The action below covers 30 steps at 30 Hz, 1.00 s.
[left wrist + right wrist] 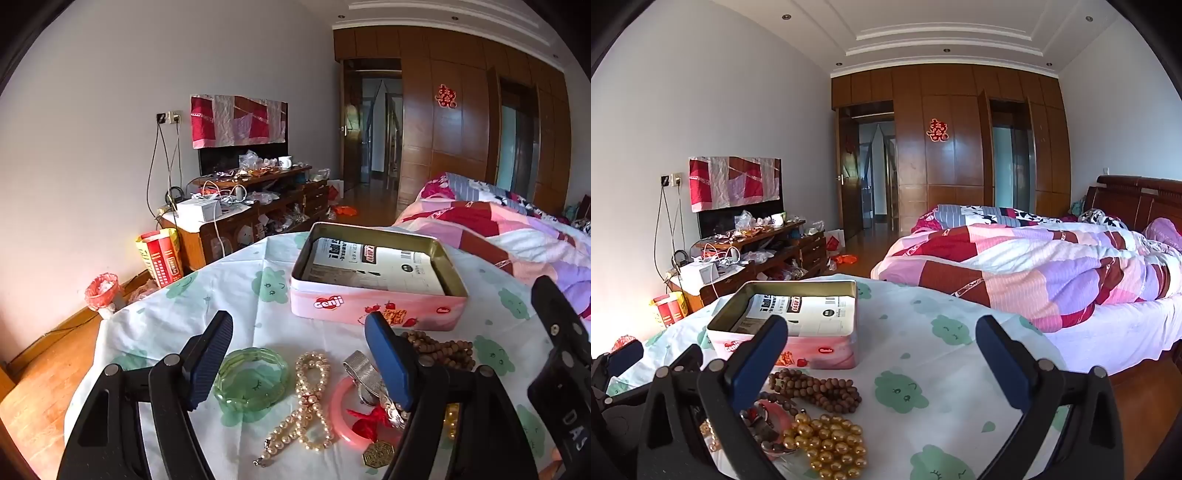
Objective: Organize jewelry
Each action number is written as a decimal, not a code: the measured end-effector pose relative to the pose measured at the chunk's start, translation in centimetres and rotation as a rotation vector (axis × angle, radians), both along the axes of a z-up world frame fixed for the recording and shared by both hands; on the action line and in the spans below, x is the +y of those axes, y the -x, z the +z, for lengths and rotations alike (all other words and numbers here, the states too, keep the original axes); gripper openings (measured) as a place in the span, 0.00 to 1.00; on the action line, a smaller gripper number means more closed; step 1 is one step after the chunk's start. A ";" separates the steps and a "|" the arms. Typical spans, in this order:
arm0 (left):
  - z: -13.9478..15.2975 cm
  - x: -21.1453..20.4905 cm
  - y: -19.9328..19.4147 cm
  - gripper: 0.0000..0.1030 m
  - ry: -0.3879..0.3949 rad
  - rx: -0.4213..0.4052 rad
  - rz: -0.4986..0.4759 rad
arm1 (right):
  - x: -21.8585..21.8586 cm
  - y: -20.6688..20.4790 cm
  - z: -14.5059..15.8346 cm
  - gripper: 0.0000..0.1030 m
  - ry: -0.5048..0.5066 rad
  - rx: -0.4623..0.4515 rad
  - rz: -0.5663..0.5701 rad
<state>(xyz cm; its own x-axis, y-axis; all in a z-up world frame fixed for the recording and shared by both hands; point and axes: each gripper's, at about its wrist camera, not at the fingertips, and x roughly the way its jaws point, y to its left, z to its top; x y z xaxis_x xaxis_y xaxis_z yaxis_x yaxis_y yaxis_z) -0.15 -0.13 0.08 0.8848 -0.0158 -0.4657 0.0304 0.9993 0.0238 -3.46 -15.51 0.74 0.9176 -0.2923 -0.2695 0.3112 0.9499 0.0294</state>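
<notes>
A tablecloth [258, 280] printed with green clouds covers the table in a bedroom, with a quilted bed [1034, 266] at two o'clock and a cluttered cabinet [255, 206] at ten o'clock. The jewelry lies at six o'clock, just before the open pink tin [376, 306]: a green bangle [251, 380], a pearl necklace [310, 398], a pink bangle [341, 413], brown wooden beads [816, 387] and gold beads [831, 443]. Both the left gripper [299, 350] and right gripper [882, 354] hover spread wide, holding nothing. A silver piece [364, 369] is half hidden behind a finger – hard to identify.
</notes>
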 end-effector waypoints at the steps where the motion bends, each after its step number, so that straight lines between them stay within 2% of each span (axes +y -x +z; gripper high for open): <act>1: 0.0 -0.2 0.1 0.72 0.000 -0.005 -0.004 | 0.0 0.0 0.0 1.00 0.003 -0.007 0.000; 2: -0.1 0.3 0.2 0.72 0.031 -0.008 0.000 | 0.0 0.0 0.0 1.00 0.000 -0.008 0.000; 5: -0.2 1.0 1.2 0.72 0.048 -0.031 -0.004 | 0.0 0.0 0.0 1.00 -0.007 -0.004 0.001; 9: 0.3 0.7 1.7 0.72 0.041 -0.060 0.001 | 0.0 0.0 0.0 1.00 -0.007 -0.001 -0.001; 30: 0.2 0.6 2.0 0.72 0.037 -0.068 0.001 | -0.1 0.1 0.0 1.00 -0.008 -0.005 -0.002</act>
